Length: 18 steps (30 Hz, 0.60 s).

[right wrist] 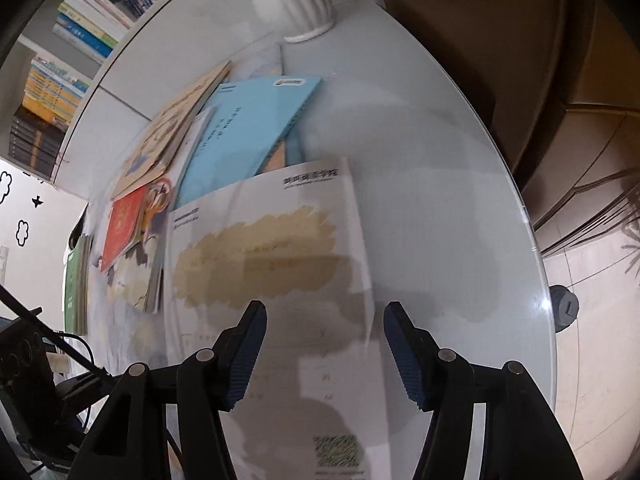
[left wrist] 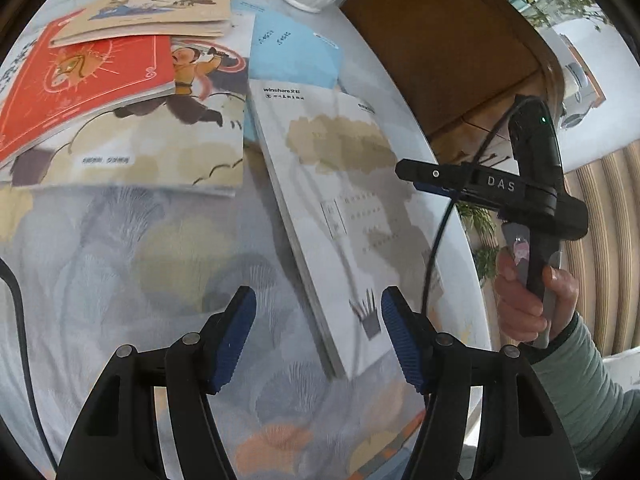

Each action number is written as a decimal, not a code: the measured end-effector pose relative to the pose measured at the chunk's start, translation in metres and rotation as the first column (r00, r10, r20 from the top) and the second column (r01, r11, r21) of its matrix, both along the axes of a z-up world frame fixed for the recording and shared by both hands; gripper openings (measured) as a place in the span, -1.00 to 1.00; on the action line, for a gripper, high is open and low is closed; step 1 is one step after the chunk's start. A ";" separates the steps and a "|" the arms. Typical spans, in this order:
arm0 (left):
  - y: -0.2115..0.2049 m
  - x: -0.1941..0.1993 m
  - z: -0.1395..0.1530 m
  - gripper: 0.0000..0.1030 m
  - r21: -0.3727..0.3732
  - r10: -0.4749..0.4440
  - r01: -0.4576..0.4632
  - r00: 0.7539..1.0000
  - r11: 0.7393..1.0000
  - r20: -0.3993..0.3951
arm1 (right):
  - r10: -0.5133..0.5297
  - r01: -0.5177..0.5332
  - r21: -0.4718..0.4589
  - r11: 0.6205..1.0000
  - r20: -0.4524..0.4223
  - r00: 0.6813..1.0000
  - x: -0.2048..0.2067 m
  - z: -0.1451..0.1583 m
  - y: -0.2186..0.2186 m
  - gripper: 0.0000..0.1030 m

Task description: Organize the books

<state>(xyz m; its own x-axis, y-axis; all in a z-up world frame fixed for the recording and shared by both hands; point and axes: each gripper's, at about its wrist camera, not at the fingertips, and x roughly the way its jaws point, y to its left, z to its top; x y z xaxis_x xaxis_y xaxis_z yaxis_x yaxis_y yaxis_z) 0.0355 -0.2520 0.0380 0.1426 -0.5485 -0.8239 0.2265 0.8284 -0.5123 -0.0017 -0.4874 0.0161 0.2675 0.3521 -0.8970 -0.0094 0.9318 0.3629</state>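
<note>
Hovering over the white paperback (right wrist: 272, 264) lying flat near the table (right wrist: 460, 184) edge, apart from the jumbled pile of books (left wrist: 120, 92), the right tool (right wrist: 325, 354) and left tool (left wrist: 319, 338) both hang spread, holding nothing; next, I'd judge, comes gripping that paperback's edge.

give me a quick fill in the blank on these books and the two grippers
1. The red book lies partly under a ____ book.
2. The white book partly covers a light ____ book.
3. Both the left gripper and the right gripper have jaws that stand ____.
4. The white vase stands on the ____.

Missing words: beige; blue; open; table
</note>
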 end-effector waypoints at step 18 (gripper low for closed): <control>-0.013 0.019 -0.014 0.22 0.002 -0.067 0.067 0.997 0.998 -0.037 | 0.058 -0.040 0.304 0.952 -0.050 0.997 0.002 -0.013 -0.013 0.49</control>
